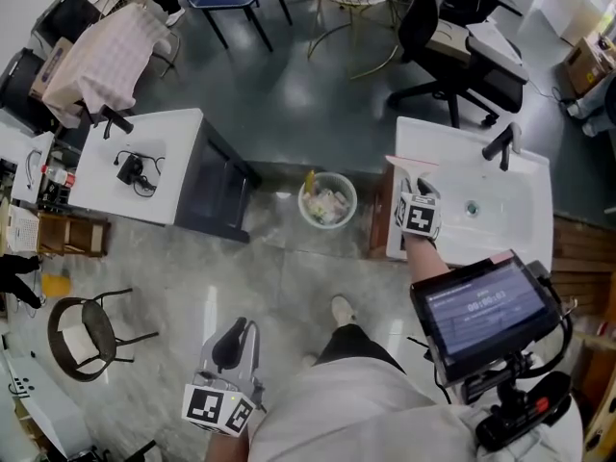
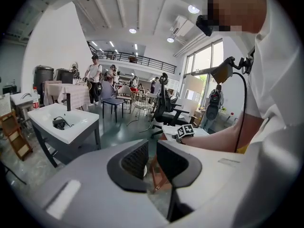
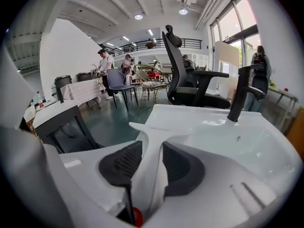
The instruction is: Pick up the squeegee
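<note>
Your right hand-held gripper point(image 1: 415, 185) reaches over the rim of a white sink point(image 1: 500, 221). Its two dark pads are closed against the white handle of the squeegee point(image 1: 411, 162). In the right gripper view that handle point(image 3: 151, 144) fills the space between the pads. The squeegee's crossbar lies across the corner of the sink's rim, well apart from the black faucet point(image 1: 500, 145). Your left hand-held gripper point(image 1: 241, 330) is low at your side over the tiled floor, far from the sink. In the left gripper view its pads point(image 2: 135, 159) stand nearly together, leaving only a narrow slit with nothing in it. A round waste bin point(image 1: 327, 201) sits on the floor between the sink and a second white basin stand point(image 1: 178, 171).
</note>
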`<state>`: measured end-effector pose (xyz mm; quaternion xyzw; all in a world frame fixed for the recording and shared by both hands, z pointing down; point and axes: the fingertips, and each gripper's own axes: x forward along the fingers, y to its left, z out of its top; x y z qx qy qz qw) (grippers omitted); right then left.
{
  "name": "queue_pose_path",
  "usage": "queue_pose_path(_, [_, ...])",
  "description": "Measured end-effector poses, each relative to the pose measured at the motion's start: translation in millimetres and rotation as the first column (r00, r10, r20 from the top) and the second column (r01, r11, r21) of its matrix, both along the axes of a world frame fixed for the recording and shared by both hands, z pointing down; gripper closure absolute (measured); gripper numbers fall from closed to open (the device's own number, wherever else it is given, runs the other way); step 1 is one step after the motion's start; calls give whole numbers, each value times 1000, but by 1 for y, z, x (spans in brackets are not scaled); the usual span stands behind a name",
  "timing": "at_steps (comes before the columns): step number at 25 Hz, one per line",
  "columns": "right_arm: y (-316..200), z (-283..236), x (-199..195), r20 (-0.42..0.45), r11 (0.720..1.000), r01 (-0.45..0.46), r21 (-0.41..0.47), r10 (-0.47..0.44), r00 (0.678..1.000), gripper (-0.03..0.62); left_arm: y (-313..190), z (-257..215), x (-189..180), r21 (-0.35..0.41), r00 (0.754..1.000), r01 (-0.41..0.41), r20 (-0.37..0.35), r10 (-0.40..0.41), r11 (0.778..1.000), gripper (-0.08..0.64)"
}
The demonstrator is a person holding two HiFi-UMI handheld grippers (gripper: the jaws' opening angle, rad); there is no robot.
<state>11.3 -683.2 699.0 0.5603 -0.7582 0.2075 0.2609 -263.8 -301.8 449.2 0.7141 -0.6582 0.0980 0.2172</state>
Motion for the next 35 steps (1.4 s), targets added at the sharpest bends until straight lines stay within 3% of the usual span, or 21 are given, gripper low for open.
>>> queue_pose_path(6, [-5, -1, 11, 1, 999, -42, -4, 42, 999, 488, 0, -1, -4, 5, 1000, 12, -3, -12, 1000, 497])
queue_pose_path(15, [18, -10, 22, -16, 1000, 16, 7, -16, 1000, 492, 16, -10, -1, 26, 1000, -6, 6, 6, 1000, 497])
queue_pose_path(23, [66, -41, 25, -10, 998, 48, 45, -48, 999, 492, 46, -19, 2, 61, 999, -33, -6, 34, 998, 497])
queue_pose_path(35, [183, -96, 13, 59, 992, 94, 88, -99, 993, 492, 112, -22, 4, 119, 991, -117, -44, 123, 986, 497])
